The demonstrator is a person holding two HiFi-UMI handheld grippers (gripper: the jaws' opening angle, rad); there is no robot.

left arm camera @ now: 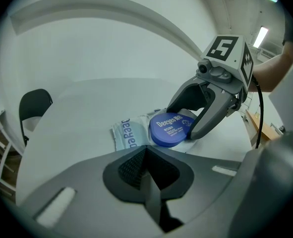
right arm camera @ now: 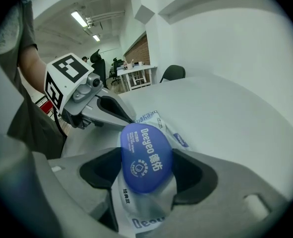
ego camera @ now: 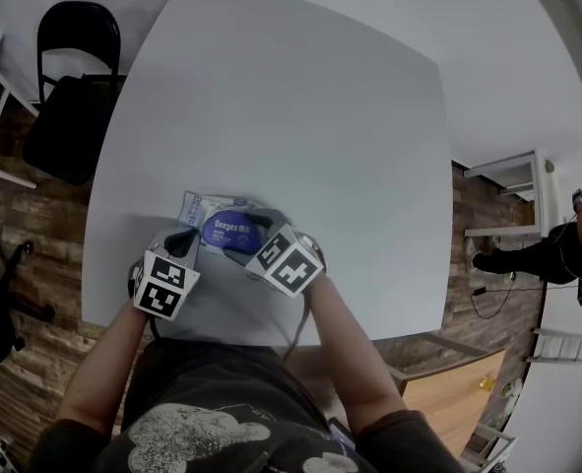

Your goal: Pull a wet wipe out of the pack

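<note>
- Closest to the head camera are the person's forearms (ego camera: 342, 348), which reach both tools to the near edge of the white table (ego camera: 300, 106).
- At that edge lies the wet wipe pack (ego camera: 198, 208), flat on the table, with its round blue lid (right arm camera: 146, 155) on top.
- On the right gripper (right arm camera: 146, 176), the jaws are closed in on the pack from either side, level with the lid. The pale film of the pack is crumpled between them.
- On the left gripper (left arm camera: 147, 178), the jaws are pressed together with nothing between them. Its tips point at the pack from just short of its near end, and no view makes clear whether they touch it.
- No wipe shows in any view: nothing white stands up from the pack and neither tool carries a sheet.
- The lid looks to be down, though whether its edge has been cracked open cannot be told.
- Judged from this, the task is at its start. The pack is held steady, but the lid is yet to be lifted and a wipe yet to be pinched and drawn out.
</note>
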